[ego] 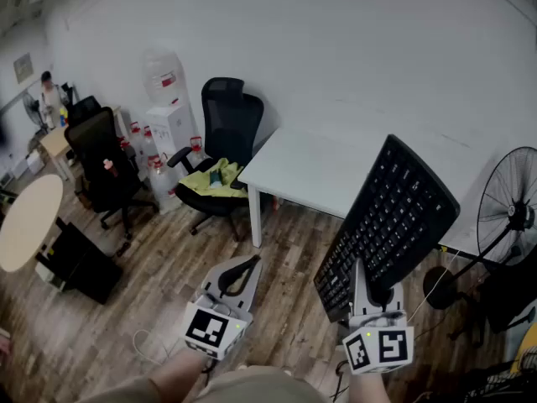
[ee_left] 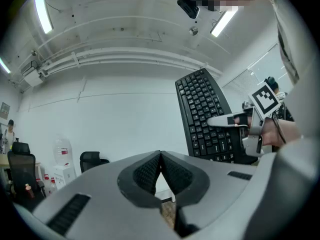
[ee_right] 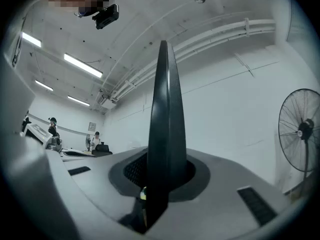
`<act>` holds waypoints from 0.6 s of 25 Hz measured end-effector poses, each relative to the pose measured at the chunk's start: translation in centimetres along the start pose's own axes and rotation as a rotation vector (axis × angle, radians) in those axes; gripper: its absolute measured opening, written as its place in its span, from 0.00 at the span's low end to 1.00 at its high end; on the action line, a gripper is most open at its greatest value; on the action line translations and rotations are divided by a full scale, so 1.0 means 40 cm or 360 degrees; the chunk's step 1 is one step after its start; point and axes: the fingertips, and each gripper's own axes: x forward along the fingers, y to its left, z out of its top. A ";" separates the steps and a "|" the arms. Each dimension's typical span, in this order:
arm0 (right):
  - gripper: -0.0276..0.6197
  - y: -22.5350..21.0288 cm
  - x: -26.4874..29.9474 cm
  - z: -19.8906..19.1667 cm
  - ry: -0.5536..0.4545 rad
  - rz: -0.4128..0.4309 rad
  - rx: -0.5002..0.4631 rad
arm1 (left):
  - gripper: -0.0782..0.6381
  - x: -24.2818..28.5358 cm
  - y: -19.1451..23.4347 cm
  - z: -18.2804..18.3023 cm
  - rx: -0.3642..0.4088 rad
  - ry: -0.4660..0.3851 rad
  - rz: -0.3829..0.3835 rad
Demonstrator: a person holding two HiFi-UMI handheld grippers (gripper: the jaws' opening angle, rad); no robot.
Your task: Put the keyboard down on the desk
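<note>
A black keyboard (ego: 388,223) hangs in the air, standing on its long edge with the keys facing left. My right gripper (ego: 367,282) is shut on its near end. In the right gripper view the keyboard (ee_right: 164,124) shows edge-on, rising straight up between the pads. The left gripper view shows the keyboard (ee_left: 206,116) to the right, with the right gripper (ee_left: 235,120) clamped on it. My left gripper (ego: 244,274) is shut and holds nothing, low and left of the keyboard; its pads (ee_left: 160,172) meet. The white desk (ego: 302,168) stands beyond, against the wall.
A black office chair (ego: 220,149) with a yellow-green cloth sits left of the desk. A standing fan (ego: 508,212) is on the right. Water bottles and a dispenser (ego: 168,112) stand by the wall. Another black chair (ego: 105,162) and a round table (ego: 29,221) are at left.
</note>
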 end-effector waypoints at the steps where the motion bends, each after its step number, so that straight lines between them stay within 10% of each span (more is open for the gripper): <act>1: 0.18 0.000 0.002 -0.003 0.0001 0.0002 0.0009 | 0.14 0.001 0.001 -0.003 -0.0004 0.0003 -0.0001; 15: 0.18 -0.027 0.008 -0.022 0.0032 0.0059 -0.0001 | 0.14 0.039 -0.031 -0.005 0.0019 0.0037 -0.0015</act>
